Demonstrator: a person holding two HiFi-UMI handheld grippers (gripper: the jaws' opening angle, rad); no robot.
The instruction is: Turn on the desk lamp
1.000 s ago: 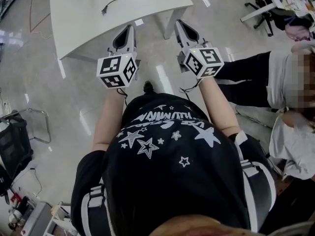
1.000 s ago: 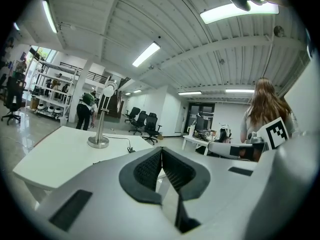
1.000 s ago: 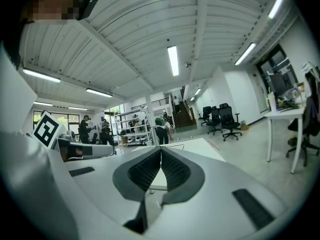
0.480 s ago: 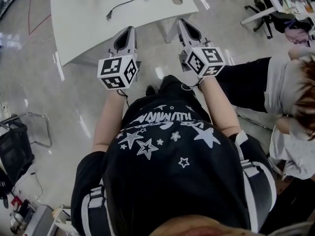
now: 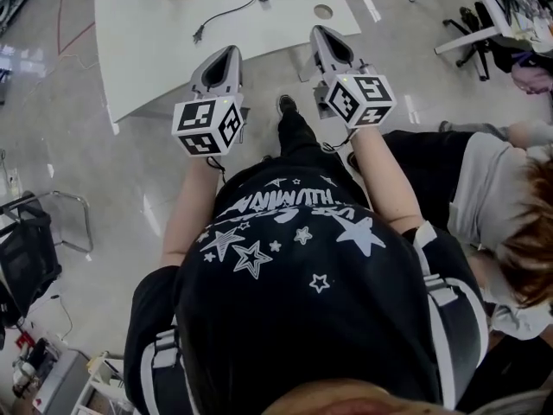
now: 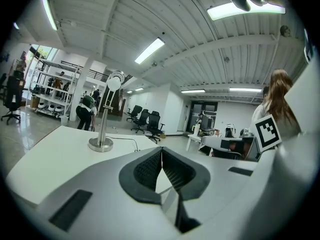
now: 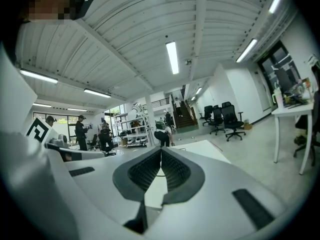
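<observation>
Desk lamp point(image 6: 103, 126) stands ahead; left claw point(image 6: 161, 158), right claw point(image 7: 161, 156) point forward, closed.

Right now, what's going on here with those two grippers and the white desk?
A person stands in front of a white desk with a gripper in each hand. The left gripper and the right gripper both have their jaws together with nothing between them, and they are held short of the desk's near edge. The desk lamp stands at the far side of the desk, untouched, and a black cable trails across the desktop.
</observation>
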